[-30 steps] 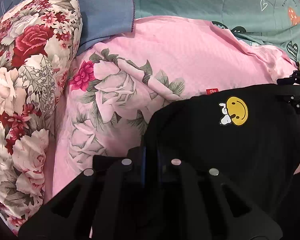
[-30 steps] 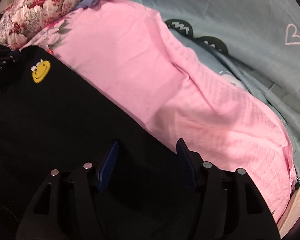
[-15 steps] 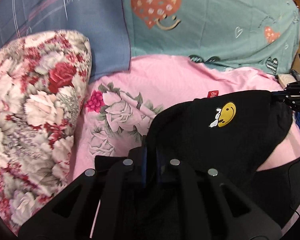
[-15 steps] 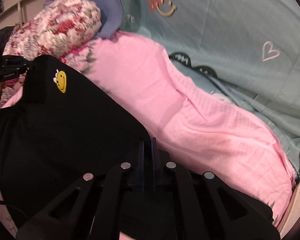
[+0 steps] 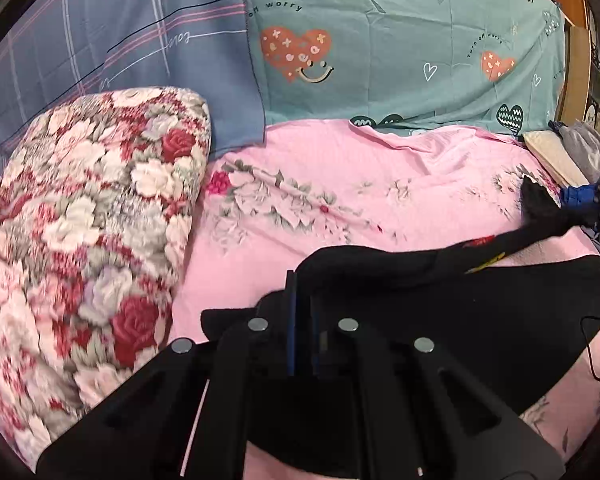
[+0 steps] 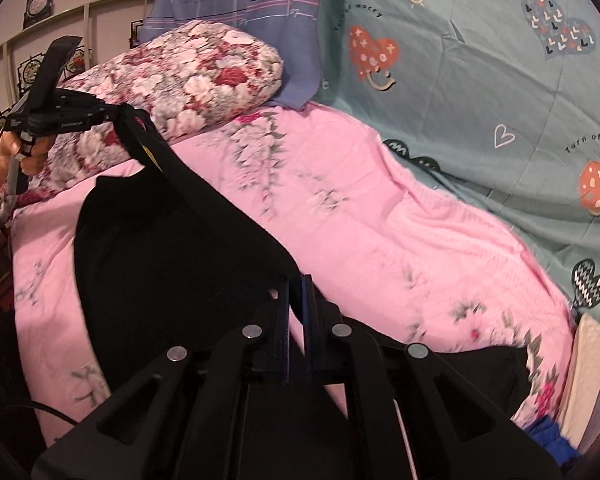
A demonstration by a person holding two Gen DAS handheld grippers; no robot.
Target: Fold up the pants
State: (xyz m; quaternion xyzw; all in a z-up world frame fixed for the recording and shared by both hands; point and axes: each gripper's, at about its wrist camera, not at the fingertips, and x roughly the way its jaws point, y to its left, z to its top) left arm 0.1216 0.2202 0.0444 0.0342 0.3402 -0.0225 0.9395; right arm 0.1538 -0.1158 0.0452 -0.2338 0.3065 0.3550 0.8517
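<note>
While the pink bed (image 5: 380,184) lies broad beneath, the black pants (image 6: 172,240) hang lifted above it, stretched taut between both grippers. Left gripper (image 5: 302,320) and right gripper (image 6: 296,312) each have their jaws closed on an edge of the fabric. Judging by this, the fold is mid-carry; next the raised edge should be laid squarely over the lower part, then released.

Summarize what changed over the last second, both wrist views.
The right gripper went from open to shut on the black pants. Both grippers then lifted that edge off the pink sheet, stretched taut between them. The left gripper stayed clamped; the floral pillow didn't move.
</note>
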